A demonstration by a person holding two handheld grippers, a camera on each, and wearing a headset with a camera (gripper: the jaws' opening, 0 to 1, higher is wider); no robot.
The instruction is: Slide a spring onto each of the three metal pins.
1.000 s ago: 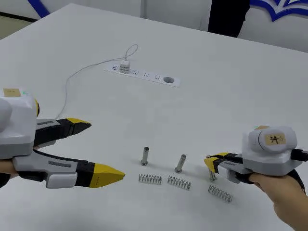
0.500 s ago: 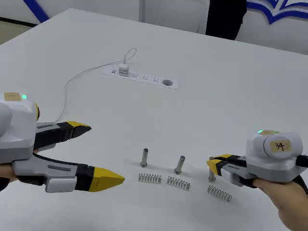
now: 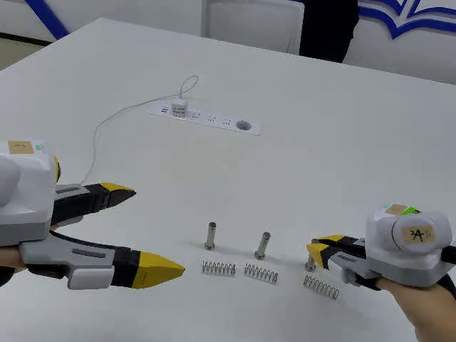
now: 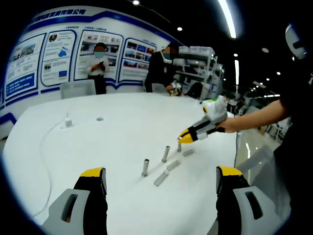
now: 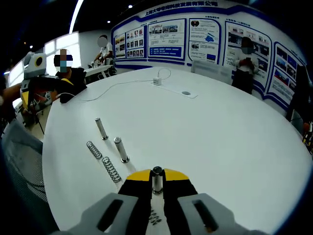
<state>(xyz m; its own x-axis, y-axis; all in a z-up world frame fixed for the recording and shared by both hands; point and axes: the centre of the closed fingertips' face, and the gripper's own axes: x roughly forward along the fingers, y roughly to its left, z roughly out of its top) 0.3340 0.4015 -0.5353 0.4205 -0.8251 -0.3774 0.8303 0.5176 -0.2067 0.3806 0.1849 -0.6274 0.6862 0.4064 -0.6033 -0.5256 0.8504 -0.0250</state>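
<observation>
On the desk point(image 3: 299, 164), one pin point(image 5: 157, 178) is clamped upright by the right tongs point(image 3: 318, 251), seemingly steadied for a spring point(image 3: 321, 287), while the left tongs point(image 3: 157, 229) are held apart.

springs point(image 3: 260, 273) jst in frt of pins point(image 3: 262, 245)

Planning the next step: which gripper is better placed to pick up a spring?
Left. The left gripper is open, its lower tip near the left spring; the right gripper is shut on the right pin.
</observation>
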